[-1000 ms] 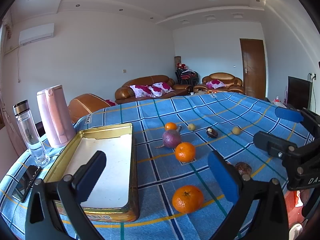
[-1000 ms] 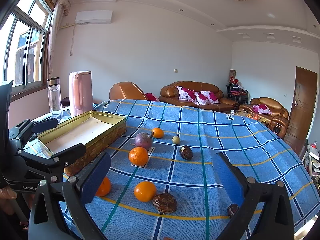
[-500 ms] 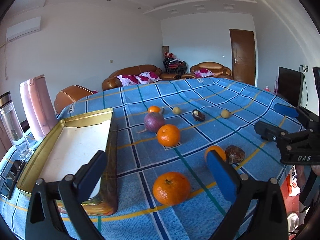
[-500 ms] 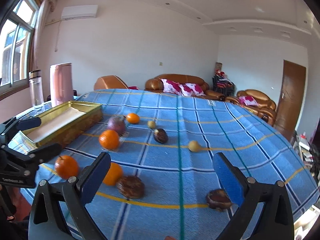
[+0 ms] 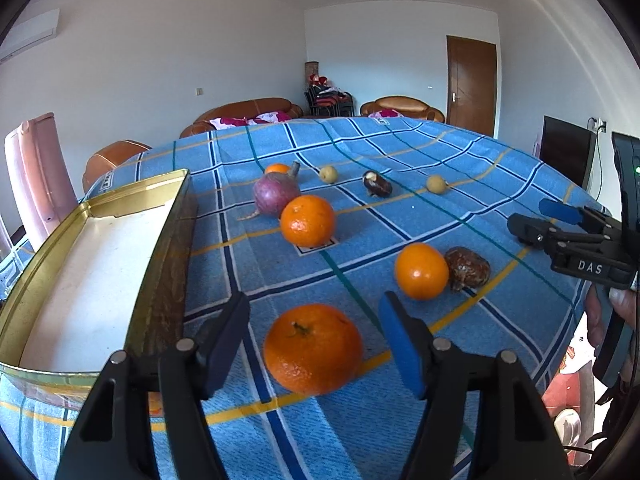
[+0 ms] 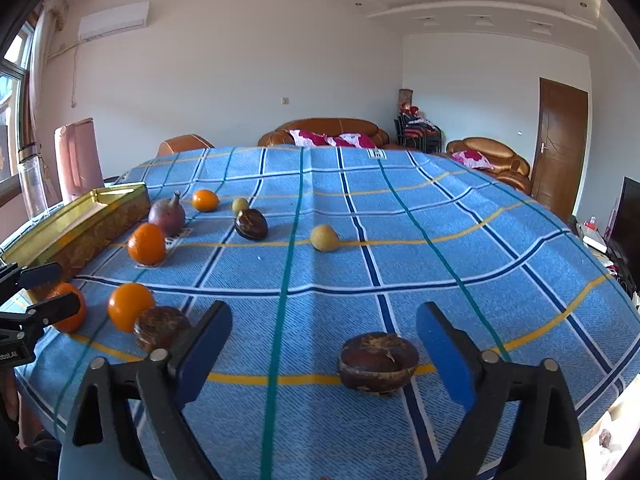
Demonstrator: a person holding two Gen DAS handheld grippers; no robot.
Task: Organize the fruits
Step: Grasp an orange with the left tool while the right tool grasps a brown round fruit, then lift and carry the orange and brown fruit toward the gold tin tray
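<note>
The nearest orange sits low in the centre of my left wrist view, on the blue checked tablecloth, framed between the spread fingers of my left gripper, which touch nothing. Just up and right of it lie a second orange and, touching that one, a wrinkled brown fruit. A third orange rests higher, just in front of a purple round fruit. The gold tin tray fills the left side of that frame. In my right wrist view, my right gripper is likewise spread wide and empty, with a dark brown fruit lying on the cloth low in the frame, nearer its right finger. A pale yellow fruit sits mid-frame beyond.
</note>
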